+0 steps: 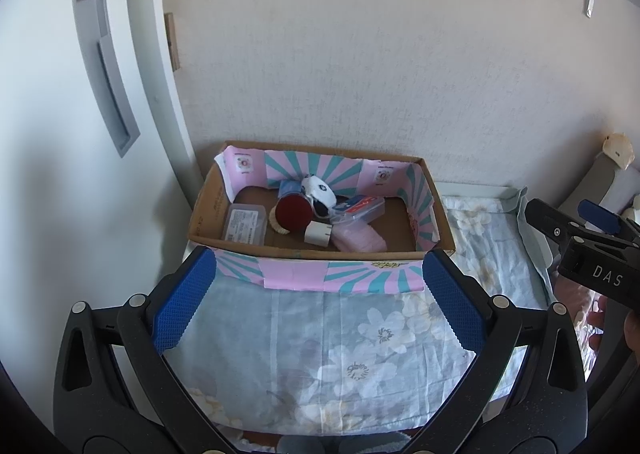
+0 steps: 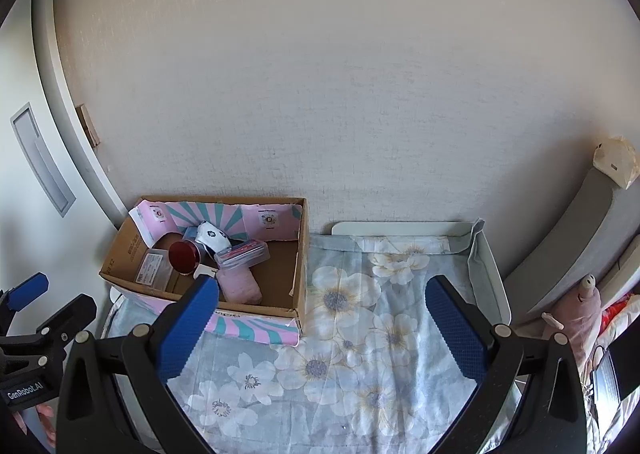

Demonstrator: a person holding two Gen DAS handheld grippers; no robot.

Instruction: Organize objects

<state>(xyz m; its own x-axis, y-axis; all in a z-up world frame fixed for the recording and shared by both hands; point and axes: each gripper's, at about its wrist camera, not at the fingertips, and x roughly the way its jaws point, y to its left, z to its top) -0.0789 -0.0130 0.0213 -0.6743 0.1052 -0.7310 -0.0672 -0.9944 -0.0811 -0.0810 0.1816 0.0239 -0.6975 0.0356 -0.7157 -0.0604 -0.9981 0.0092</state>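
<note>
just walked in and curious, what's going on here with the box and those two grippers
A person is tidying small items into a cardboard box on a floral cloth by the wall. The box already holds a red-lidded jar, a clear plastic case, a white plug, a pink cloth and a few other bits. Both the left gripper and the right gripper are open, empty and hovering in front of the box.

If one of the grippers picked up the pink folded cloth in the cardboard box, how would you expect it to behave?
The pink folded cloth looks like soft terry, so it would probably sag and partly unfold when lifted. It seems light and unlikely to slip from the ribbed pads. The clear plastic case appears to rest on its far end, so that might shift.
</note>
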